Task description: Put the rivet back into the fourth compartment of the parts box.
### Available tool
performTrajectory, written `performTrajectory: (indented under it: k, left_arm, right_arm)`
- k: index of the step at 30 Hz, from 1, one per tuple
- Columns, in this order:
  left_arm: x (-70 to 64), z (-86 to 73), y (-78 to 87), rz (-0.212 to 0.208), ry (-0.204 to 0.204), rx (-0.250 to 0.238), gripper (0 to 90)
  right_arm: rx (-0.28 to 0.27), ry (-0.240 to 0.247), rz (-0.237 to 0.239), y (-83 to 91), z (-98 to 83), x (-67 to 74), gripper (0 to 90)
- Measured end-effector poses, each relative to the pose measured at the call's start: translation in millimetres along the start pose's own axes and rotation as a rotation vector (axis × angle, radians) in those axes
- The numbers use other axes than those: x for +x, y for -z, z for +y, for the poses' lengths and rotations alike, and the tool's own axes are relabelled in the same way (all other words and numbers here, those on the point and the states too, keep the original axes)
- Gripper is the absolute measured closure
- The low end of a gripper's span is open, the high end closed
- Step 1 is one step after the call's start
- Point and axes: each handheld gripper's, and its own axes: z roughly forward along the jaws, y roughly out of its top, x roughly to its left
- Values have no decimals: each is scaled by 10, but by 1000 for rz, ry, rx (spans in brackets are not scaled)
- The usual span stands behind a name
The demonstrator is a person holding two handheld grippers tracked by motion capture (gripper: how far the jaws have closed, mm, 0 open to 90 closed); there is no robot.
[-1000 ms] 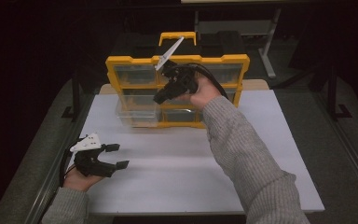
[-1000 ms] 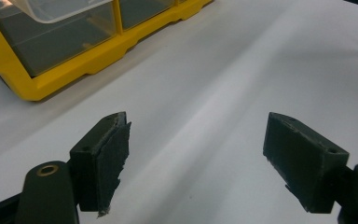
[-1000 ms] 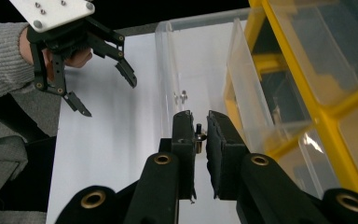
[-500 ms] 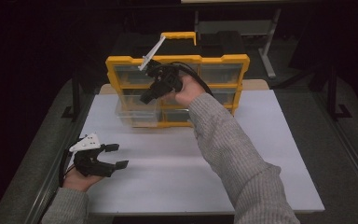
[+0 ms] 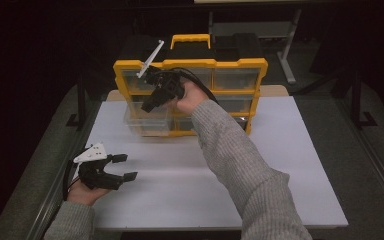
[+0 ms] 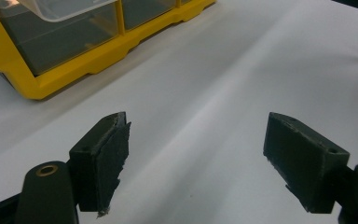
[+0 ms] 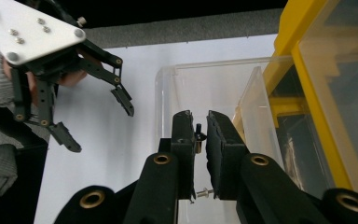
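Yellow-framed drawer cabinet [image 5: 190, 64] at far side of white table [image 5: 290, 165], clear drawers, one clear drawer [image 5: 147, 120] at lower left pulled out toward near side.

Right gripper [image 5: 150, 105] up in front of cabinet, tips angled down over open drawer. Jaws nearly together, pinching small metal screw [image 7: 198, 135] between pads, visible in right gripper view; shank end poking out lower down between the jaws. Screw directly above open drawer interior, clear of drawer walls. Whether drawer holds anything: can't tell.

Left gripper [image 5: 122, 167] low over near-left part of table, well apart from cabinet and from right gripper. Jaws wide open, nothing between pads; bare white table surface under them in left gripper view, cabinet's bottom corner at upper left of that view. Also seen from right gripper view, off to left, open.
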Motion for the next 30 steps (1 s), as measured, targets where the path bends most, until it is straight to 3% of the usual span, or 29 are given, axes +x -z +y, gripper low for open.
performTrajectory:
  k: [7,19,30]
  left_arm:
    - [3,-1,10,4,2,-6,218]
    - [0,0,5,4,-4,3,219]
    - [1,-5,0,5,0,4,219]
  right_arm:
    - [22,9,11,-154,8,-11,801]
    - [67,-15,6,-318,-95,-61,796]
    - [45,-30,-17,-227,-133,-56,772]
